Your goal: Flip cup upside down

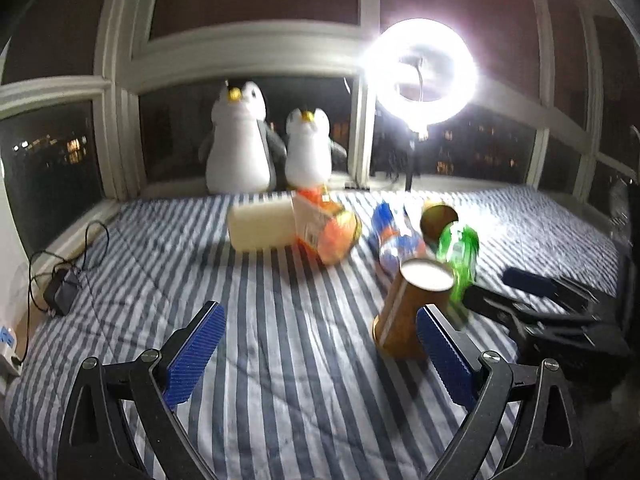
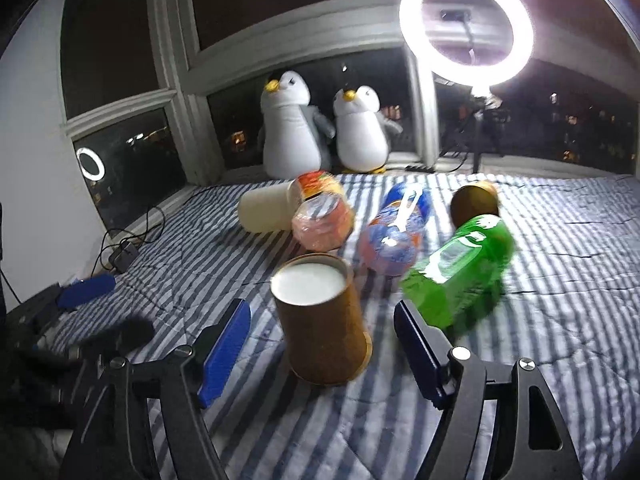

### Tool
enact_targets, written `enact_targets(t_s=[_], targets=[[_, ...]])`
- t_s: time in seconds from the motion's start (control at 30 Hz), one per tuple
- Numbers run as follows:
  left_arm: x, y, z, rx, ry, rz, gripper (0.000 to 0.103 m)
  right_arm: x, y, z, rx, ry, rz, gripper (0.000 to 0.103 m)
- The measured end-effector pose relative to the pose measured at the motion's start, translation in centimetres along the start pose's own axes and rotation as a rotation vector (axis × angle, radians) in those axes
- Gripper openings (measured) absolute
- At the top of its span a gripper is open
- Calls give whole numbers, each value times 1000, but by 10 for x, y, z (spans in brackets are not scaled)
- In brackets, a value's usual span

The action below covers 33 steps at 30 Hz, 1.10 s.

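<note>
A brown paper cup (image 2: 324,320) stands on the striped bed (image 2: 560,280), its wide mouth down on the bedspread and its white base facing up, tilted a little. In the right wrist view it sits between the two blue pads of the right gripper (image 2: 322,346), whose jaws are spread wide with a gap on each side of the cup, so nothing is pinched. In the left wrist view the same cup (image 1: 412,308) shows to the right, just behind the right-hand pad of the left gripper (image 1: 320,356); that gripper is also spread open and holds nothing, with only striped bedspread (image 1: 280,360) between its pads.

Just right of the cup lies a green bottle (image 2: 460,272) on its side. Farther back lie a blue and orange bottle (image 2: 394,232), an orange bottle (image 2: 322,220) and a cream-coloured cup (image 2: 266,208) on its side, the last touching the orange bottle. A second brown cup (image 2: 474,200) lies far right, behind the green bottle; blur makes it hard to say whether they touch.

Two plush penguins (image 2: 292,132) stand at the far edge against the window. A lit ring light (image 2: 466,28) glares at the far right. A black adapter with cables (image 2: 120,256) lies at the left edge of the bed.
</note>
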State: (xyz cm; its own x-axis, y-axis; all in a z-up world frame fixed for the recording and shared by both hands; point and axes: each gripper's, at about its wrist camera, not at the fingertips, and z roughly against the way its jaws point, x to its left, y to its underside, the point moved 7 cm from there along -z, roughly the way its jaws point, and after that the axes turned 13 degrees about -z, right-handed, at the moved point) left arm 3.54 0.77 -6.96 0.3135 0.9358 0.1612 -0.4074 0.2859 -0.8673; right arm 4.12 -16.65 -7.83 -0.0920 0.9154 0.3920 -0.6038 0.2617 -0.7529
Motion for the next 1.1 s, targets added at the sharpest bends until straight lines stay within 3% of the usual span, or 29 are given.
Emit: enact_targets(t_s=[0.1, 0.2, 0.67, 1.1], targets=[[0, -5, 0, -58, -24, -2, 102, -10, 0, 15, -57, 33, 3, 79], [-2, -8, -2, -92, -51, -11, 102, -19, -1, 26, -107, 66, 6, 79], [-5, 5, -5, -118, -129, -11, 102, -46, -3, 50, -264, 179, 8, 81], [-5, 16, -10, -125, -142, 3, 102, -55, -1, 51, -314, 203, -25, 81]])
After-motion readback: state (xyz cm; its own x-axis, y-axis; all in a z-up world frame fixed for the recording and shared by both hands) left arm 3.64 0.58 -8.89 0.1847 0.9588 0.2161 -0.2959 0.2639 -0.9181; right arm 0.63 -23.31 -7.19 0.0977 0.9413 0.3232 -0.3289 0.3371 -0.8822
